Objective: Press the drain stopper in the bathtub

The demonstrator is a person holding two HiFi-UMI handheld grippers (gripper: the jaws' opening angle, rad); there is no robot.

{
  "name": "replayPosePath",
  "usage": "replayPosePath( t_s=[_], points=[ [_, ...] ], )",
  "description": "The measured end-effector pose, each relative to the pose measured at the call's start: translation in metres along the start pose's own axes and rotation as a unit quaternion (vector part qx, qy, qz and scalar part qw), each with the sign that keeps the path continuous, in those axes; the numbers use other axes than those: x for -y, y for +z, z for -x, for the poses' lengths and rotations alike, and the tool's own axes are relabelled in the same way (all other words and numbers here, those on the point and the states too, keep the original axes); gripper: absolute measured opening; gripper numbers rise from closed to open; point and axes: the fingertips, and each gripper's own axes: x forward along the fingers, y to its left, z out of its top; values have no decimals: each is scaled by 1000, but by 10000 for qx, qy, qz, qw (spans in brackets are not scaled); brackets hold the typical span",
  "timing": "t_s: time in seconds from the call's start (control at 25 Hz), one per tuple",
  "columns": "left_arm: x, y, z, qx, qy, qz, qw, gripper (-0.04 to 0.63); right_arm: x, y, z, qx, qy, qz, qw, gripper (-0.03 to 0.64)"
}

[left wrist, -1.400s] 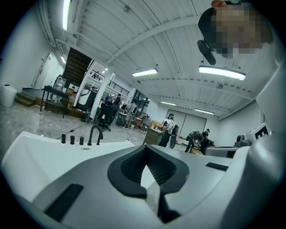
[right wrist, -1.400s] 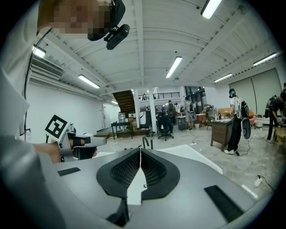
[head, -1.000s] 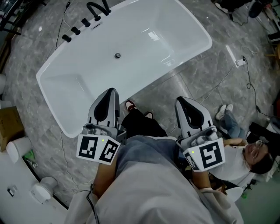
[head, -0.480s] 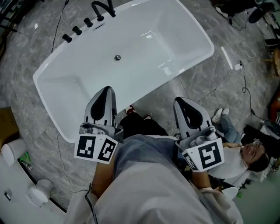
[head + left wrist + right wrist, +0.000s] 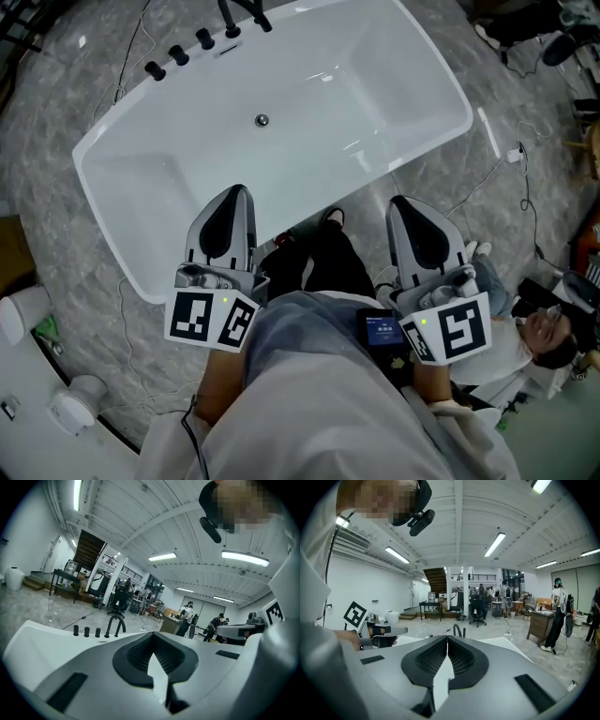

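Approach stage, by my reading; the drain stopper (image 5: 262, 120) sits mid-floor of the white bathtub (image 5: 424, 120), well apart from both tools; left hand-held gripper (image 5: 238, 191) hovers over the near rim, jaws closed tip to tip with nothing between them, same in its own view (image 5: 152, 640); right hand-held gripper (image 5: 404, 201) is over the grey floor beside the tub, jaws also pressed together and empty (image 5: 446, 640). To do it well I'd use one closed tip as a blunt finger, probably the left as it is nearer; lean over the rim, bring the tip down straight on the stopper's centre, push vertically and firmly, since the glossy enamel looks slippery and a slanted push could skid off; keep the other tool clear of the rim. Hard to make out: the stopper is only a small dark-ringed dot in the head view, so raised or already pressed I cannot tell; neither gripper view shows it, the gripper bodies block the tub floor; the faucet (image 5: 246, 11) is cut by the top edge, though it and the knobs (image 5: 86, 631) show in the left gripper view.
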Motion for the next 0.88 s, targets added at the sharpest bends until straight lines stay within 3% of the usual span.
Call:
replayPosePath(
  t_s=[0.24,0.88],
  points=[
    [-4,-6,-6,-46,134,32,9999,5,3,-7,-13,-69,180,-51,9998,20],
    [-1,-14,-63,-126,632,148,9978,5,62,-13,-60,-204,598,-115,9979,20]
  ],
)
